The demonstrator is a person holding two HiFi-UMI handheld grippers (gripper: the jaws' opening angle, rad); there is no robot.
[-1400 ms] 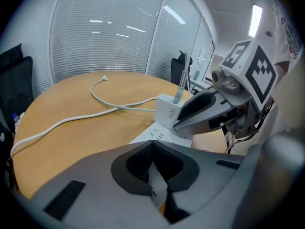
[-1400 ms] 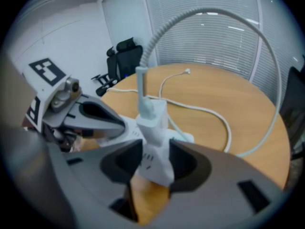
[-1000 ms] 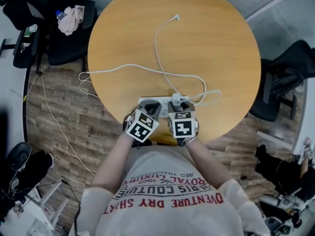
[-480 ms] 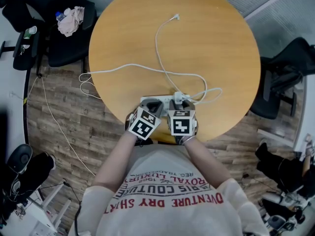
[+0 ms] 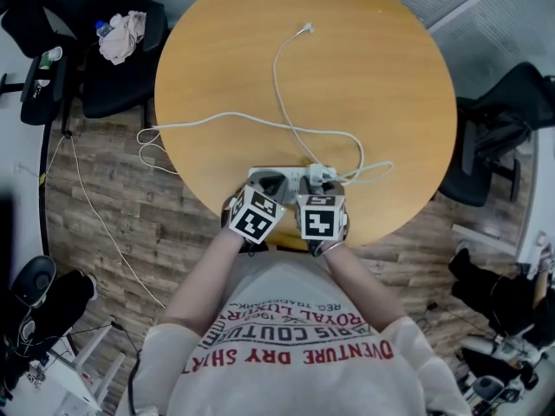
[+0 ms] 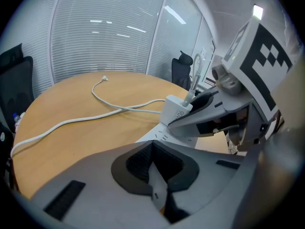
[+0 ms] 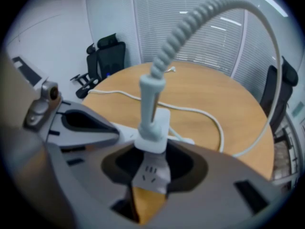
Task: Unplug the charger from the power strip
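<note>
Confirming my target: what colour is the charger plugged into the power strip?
White charger, matching the power strip; clearest in the right gripper view.

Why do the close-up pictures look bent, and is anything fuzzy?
Left gripper view: fisheye bends the blinds, black corners, lamp streaks glare on them. Right gripper view: same curving; the charger and its cable sit too near, so soft. Head view: even light, table sharp, faint shadows.
</note>
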